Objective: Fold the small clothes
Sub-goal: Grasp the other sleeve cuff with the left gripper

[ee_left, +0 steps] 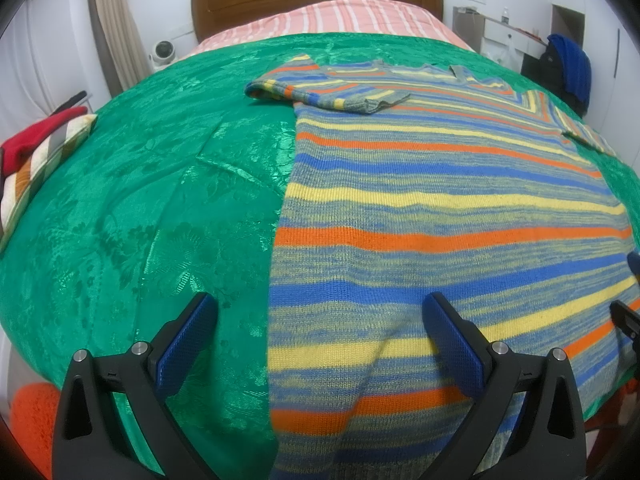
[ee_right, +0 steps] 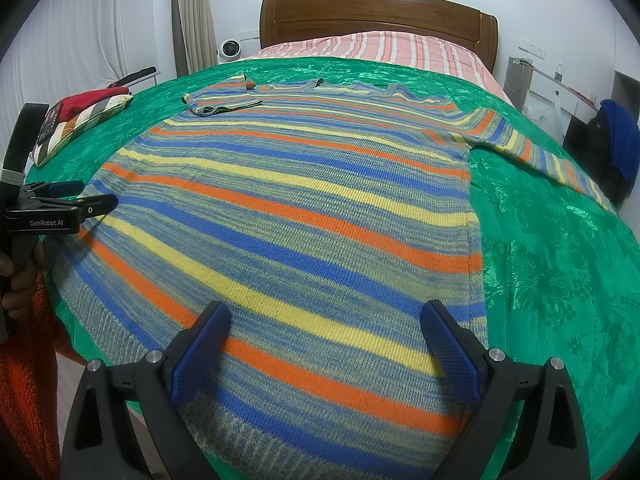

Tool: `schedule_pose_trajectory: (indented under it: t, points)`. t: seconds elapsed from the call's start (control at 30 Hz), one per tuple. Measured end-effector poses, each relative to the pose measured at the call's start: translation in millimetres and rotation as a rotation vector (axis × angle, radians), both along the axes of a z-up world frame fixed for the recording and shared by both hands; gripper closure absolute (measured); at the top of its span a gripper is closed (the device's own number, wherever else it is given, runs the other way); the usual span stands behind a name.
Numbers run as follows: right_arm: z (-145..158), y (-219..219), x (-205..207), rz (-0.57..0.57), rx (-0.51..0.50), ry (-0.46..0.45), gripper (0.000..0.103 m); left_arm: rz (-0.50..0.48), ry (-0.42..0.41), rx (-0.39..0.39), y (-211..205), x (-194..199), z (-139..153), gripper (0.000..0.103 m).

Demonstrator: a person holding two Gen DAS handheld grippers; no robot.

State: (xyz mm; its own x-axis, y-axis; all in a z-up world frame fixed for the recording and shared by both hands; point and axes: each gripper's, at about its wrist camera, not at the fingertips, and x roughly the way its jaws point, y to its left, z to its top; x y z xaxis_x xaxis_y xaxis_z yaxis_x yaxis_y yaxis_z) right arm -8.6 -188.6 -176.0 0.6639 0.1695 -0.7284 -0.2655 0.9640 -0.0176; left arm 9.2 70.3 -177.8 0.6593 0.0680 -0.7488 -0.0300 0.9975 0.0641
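Observation:
A striped knit sweater (ee_left: 440, 208) in blue, yellow, orange and grey lies flat on a green bedspread (ee_left: 140, 200). Its left sleeve (ee_left: 320, 94) is folded over the shoulder; its right sleeve (ee_right: 552, 160) lies stretched out. My left gripper (ee_left: 320, 340) is open and empty above the sweater's lower left edge. It also shows in the right wrist view (ee_right: 96, 196) at the sweater's left side. My right gripper (ee_right: 324, 344) is open and empty above the sweater's (ee_right: 300, 208) hem. Its fingertips (ee_left: 628, 312) show at the right edge of the left wrist view.
A striped cushion (ee_right: 80, 124) with a red cloth lies at the bed's left edge. A wooden headboard (ee_right: 376, 16) and pink striped sheet are at the far end. A desk and a dark chair with blue cloth (ee_right: 612, 144) stand at the right. Orange fabric (ee_right: 24, 380) hangs below left.

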Motion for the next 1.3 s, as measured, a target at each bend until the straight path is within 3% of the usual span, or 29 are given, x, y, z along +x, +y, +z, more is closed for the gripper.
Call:
schedule_pose_trajectory:
  t: [0.2,0.3,0.37,0.43,0.53,0.6,0.7,0.73,0.77,0.8,0.83,0.87,0.97,1.03,1.13,1.2,1.3]
  points:
    - [-1,0,1,-0.001,0.004,0.005,0.006,0.009,0.020,-0.020,7,-6,20,0.001]
    - [-1,-1,-1,-0.005,0.008,0.009,0.006,-0.032,-0.049,-0.096,17,-8,61,0.001]
    - [-1,-1,0,-0.007,0.009,0.012,0.006,-0.078,-0.083,-0.095,17,2,84,0.001]
    - [-1,-2,1,-0.005,0.011,0.014,0.005,-0.172,-0.094,-0.039,9,30,104,0.001]
    - [0,-1,2,-0.002,0.014,0.016,0.005,-0.285,-0.082,0.086,-12,75,103,0.001]
    - [1,-3,2,0.000,0.019,0.016,0.005,-0.340,-0.043,0.192,-27,117,81,0.003]
    - [1,-4,3,0.001,0.020,0.017,0.005,-0.416,0.020,0.285,-43,161,44,0.008]
    - [1,-4,3,0.001,0.019,0.018,0.005,-0.424,0.042,0.324,-46,173,30,0.013]
    - [1,-4,3,0.001,0.018,0.019,0.005,-0.427,0.064,0.351,-47,184,19,0.029]
    - [1,-4,4,0.001,0.019,0.020,0.005,-0.439,0.092,0.308,-42,196,9,0.040]
    - [1,-5,5,0.002,0.020,0.021,0.005,-0.444,0.103,0.242,-38,200,10,0.079]
    - [1,-4,4,0.002,0.020,0.020,0.005,-0.415,0.121,0.162,-29,207,14,0.097]
    - [1,-4,4,0.007,0.020,0.019,0.005,-0.252,0.017,-0.013,14,208,55,0.098]
    - [0,-4,4,0.010,0.020,0.018,0.005,-0.091,-0.060,-0.189,70,204,85,0.098]
    - [0,-5,4,0.012,0.023,0.017,0.004,0.263,-0.121,-0.385,176,194,99,0.098]
    - [0,-5,4,0.013,0.023,0.017,0.003,0.423,-0.063,-0.400,221,197,83,0.099]
    - [-1,-4,5,0.014,0.025,0.018,0.001,0.530,0.033,-0.404,259,202,49,0.099]
